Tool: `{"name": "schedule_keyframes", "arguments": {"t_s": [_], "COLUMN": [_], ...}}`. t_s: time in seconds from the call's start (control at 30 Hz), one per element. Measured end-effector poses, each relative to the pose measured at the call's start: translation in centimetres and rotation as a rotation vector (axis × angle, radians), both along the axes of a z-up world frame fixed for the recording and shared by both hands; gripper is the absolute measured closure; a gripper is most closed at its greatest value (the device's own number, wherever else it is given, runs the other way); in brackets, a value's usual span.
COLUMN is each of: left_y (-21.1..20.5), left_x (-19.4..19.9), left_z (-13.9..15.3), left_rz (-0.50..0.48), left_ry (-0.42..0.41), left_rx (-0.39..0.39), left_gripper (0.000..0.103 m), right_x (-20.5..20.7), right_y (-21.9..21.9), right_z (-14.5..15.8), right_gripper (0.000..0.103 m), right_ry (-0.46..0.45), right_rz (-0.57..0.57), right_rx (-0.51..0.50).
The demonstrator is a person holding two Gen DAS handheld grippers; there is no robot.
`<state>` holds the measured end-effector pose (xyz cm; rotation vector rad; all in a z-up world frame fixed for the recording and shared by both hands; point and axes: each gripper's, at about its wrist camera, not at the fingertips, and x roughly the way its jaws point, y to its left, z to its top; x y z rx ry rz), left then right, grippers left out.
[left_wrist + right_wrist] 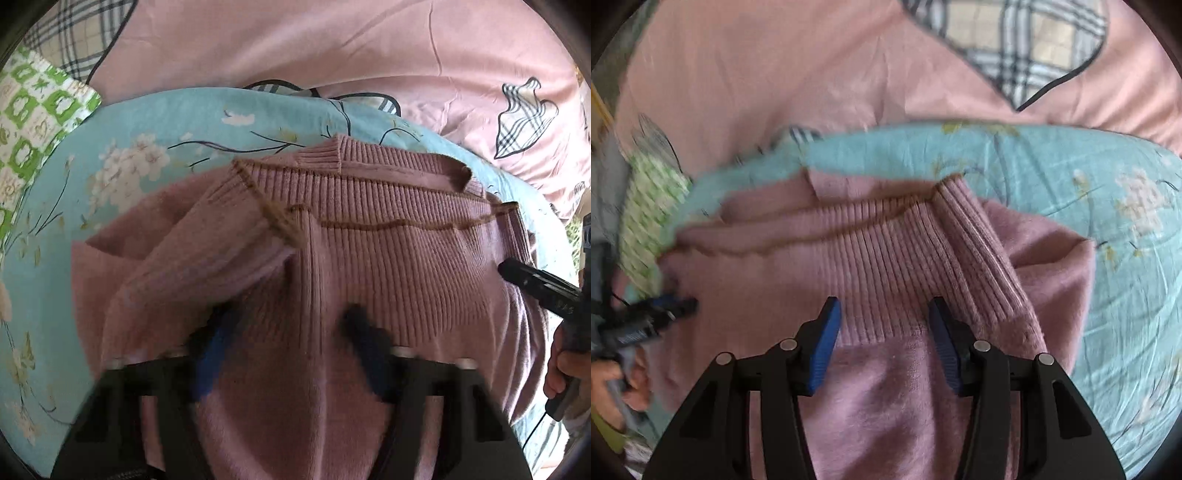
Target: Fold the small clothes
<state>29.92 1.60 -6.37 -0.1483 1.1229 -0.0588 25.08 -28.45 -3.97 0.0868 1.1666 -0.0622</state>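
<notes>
A small pink knit sweater (369, 258) with ribbed hem and cuffs lies partly folded on a light blue floral cloth (129, 155); it also shows in the right wrist view (879, 258). My left gripper (284, 325) is open just above the sweater's ribbed band, blurred by motion. My right gripper (882, 314) is open over the ribbed hem, with a ribbed cuff (979, 254) just right of it. The right gripper also shows at the right edge of the left wrist view (506, 267), and the left gripper at the left edge of the right wrist view (690, 304).
The blue cloth (1071, 192) lies on a pink bedsheet (332, 44) with plaid patches (1015, 40). A green and white patterned cloth (33, 118) lies at the left. The person's hands (561, 373) hold the gripper handles.
</notes>
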Motion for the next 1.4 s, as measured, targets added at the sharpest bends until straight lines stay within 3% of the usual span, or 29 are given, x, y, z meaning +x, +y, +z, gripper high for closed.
{"name": "schedule_keyframes", "arguments": {"t_s": [0.03,0.07,0.13,0.3,0.4,0.47,0.57,0.6,0.77,0.8,0.9,1.0,1.1,1.13,1.3,1.4], "left_y": [-0.1,-0.1,0.0,1.4,2.3,3.1,4.0,4.3,3.7,3.2,3.6,7.1,10.1,10.2,9.8,10.1], "left_x": [0.2,0.3,0.8,2.7,3.7,3.3,0.9,0.0,-5.3,-5.8,-6.3,-6.1,-5.6,-5.6,-5.7,-4.9], "left_z": [0.0,0.1,0.7,1.9,1.1,1.7,3.7,4.3,5.1,4.8,2.7,0.5,-0.5,-0.2,2.0,3.1], "left_rz": [-0.016,-0.019,-0.021,0.044,0.066,0.075,0.082,0.083,0.041,0.03,0.058,0.16,0.208,0.207,0.253,0.227], "left_ry": [-0.002,-0.006,-0.029,-0.075,-0.048,-0.042,-0.09,-0.102,-0.136,-0.13,-0.081,-0.05,-0.036,-0.039,-0.076,-0.111], "left_rx": [-0.003,-0.005,-0.007,0.014,0.014,-0.038,-0.066,-0.071,-0.202,-0.206,-0.117,-0.104,-0.163,-0.15,-0.029,-0.143], "left_gripper": [0.085,0.094,0.099,0.1,0.093,0.084,0.062,0.061,0.062,0.062,0.063,0.069,0.072,0.072,0.074,0.073], "right_x": [0.2,0.4,0.7,1.7,2.7,2.9,1.6,1.0,-2.8,-3.4,-5.1,-5.8,-6.6,-6.8,-6.9,-6.6], "right_y": [0.2,0.5,0.8,-0.5,-2.2,-2.9,-3.1,-3.2,-2.0,-1.7,-0.6,-2.9,-6.3,-6.7,-6.4,-4.3], "right_z": [-0.7,-1.1,-0.9,1.6,0.4,-0.6,0.7,1.3,3.5,3.4,2.1,-0.2,-0.9,-0.6,0.8,1.7], "right_gripper": [0.073,0.094,0.099,0.1,0.1,0.099,0.092,0.091,0.089,0.089,0.089,0.089,0.097,0.1,0.098,0.096], "right_ry": [0.019,0.034,0.028,-0.075,-0.041,-0.02,-0.07,-0.086,-0.144,-0.139,-0.098,-0.044,-0.067,-0.068,-0.058,-0.047], "right_rz": [0.013,0.029,0.046,-0.04,-0.116,-0.15,-0.173,-0.173,-0.105,-0.081,-0.028,-0.134,-0.242,-0.255,-0.255,-0.226], "right_rx": [-0.017,-0.054,-0.085,-0.058,-0.007,0.032,0.074,0.081,0.173,0.195,0.222,0.177,0.172,0.131,0.073,0.023]}}
